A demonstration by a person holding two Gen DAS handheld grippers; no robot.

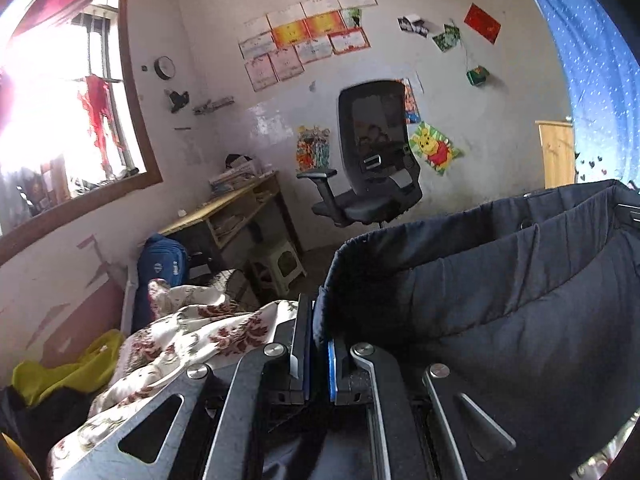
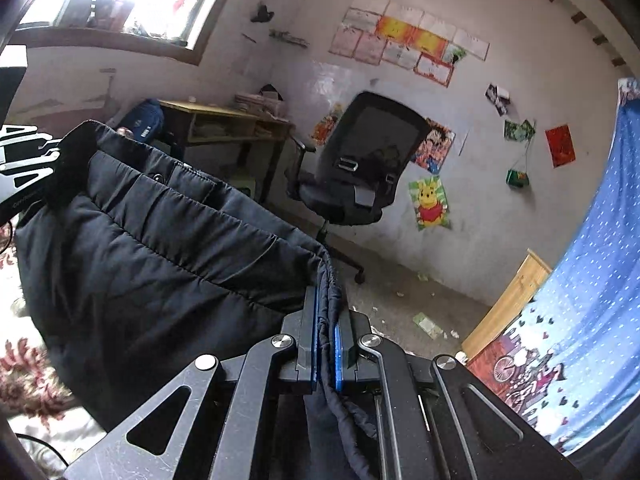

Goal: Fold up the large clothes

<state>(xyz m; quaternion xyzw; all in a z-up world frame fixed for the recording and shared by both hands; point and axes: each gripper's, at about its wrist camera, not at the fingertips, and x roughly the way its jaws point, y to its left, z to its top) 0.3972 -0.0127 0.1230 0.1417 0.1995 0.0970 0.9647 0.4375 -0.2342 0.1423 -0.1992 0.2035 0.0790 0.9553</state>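
Observation:
A large dark navy padded jacket (image 1: 500, 280) hangs stretched in the air between my two grippers. My left gripper (image 1: 319, 320) is shut on one corner of its edge, with the cloth running off to the right. My right gripper (image 2: 325, 312) is shut on the other corner, with the jacket (image 2: 160, 248) running off to the left. The left gripper also shows at the far left of the right wrist view (image 2: 24, 168), holding the far corner. The jacket's lower part is hidden below both views.
A floral bedsheet (image 1: 180, 336) with yellow-green cloth (image 1: 68, 372) lies below left. A black office chair (image 2: 360, 168), a wooden desk (image 2: 224, 120), a plastic stool (image 1: 280, 264) and a blue backpack (image 1: 160, 268) stand by the wall. A blue curtain (image 2: 592, 260) hangs at right.

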